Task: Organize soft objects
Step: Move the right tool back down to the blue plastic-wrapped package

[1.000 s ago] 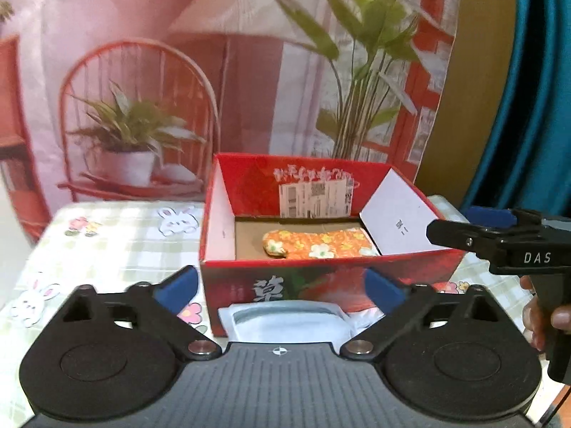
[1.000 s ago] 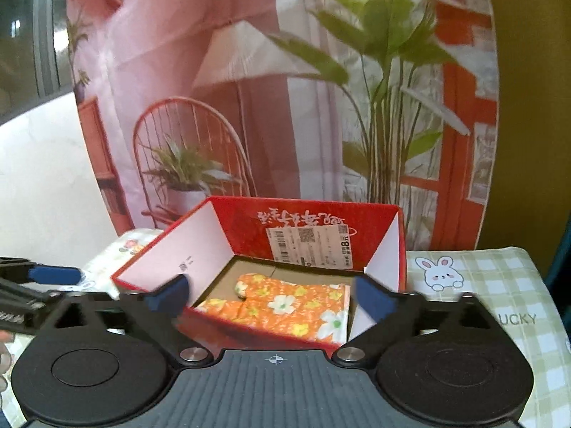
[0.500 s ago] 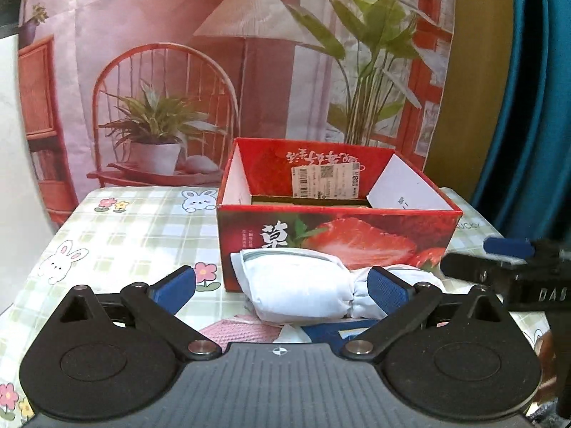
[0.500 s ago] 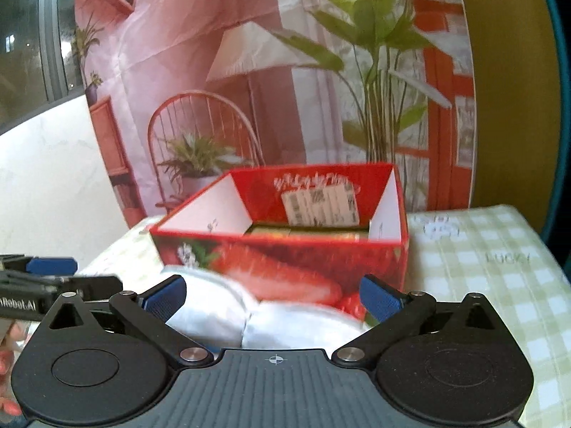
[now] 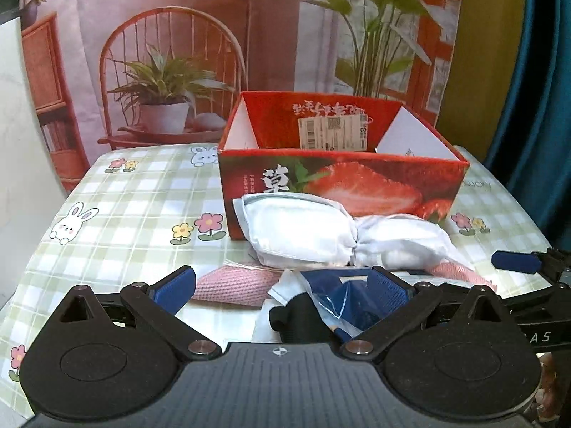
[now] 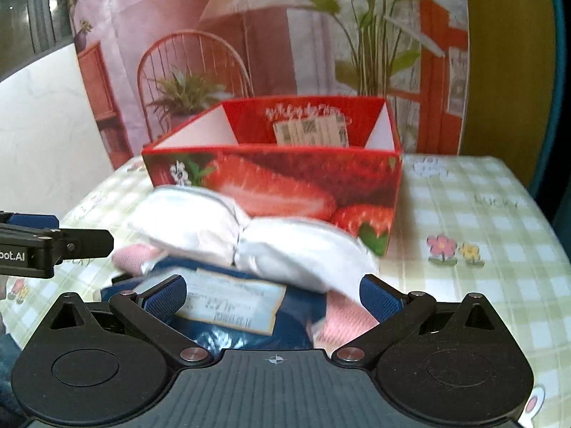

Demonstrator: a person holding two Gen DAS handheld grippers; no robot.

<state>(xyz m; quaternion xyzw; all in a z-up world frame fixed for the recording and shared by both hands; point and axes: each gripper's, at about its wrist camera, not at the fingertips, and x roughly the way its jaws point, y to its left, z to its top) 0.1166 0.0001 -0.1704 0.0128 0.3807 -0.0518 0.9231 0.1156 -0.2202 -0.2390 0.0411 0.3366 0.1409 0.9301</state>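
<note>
A red strawberry-print box (image 5: 342, 185) stands open on the checked tablecloth; it also shows in the right wrist view (image 6: 278, 178). In front of it lies a pile of soft things: a white padded bundle (image 5: 321, 235) (image 6: 228, 235), a pink knitted cloth (image 5: 232, 285) (image 6: 132, 256) and a dark blue packet in clear plastic (image 5: 349, 296) with a paper label (image 6: 228, 303). My left gripper (image 5: 283, 287) is open, low over the near edge of the pile. My right gripper (image 6: 273, 296) is open, astride the blue packet. Neither holds anything.
The checked tablecloth (image 5: 135, 207) with rabbit and flower prints covers the table. A printed backdrop (image 5: 178, 53) hangs behind the box. A blue curtain (image 5: 542, 107) is at the right. The other gripper shows at each view's side (image 5: 517, 262) (image 6: 53, 242).
Both grippers have drawn back from above the box and dropped low in front of it. The orange floral cloth inside the box is hidden now; the pile is close.
</note>
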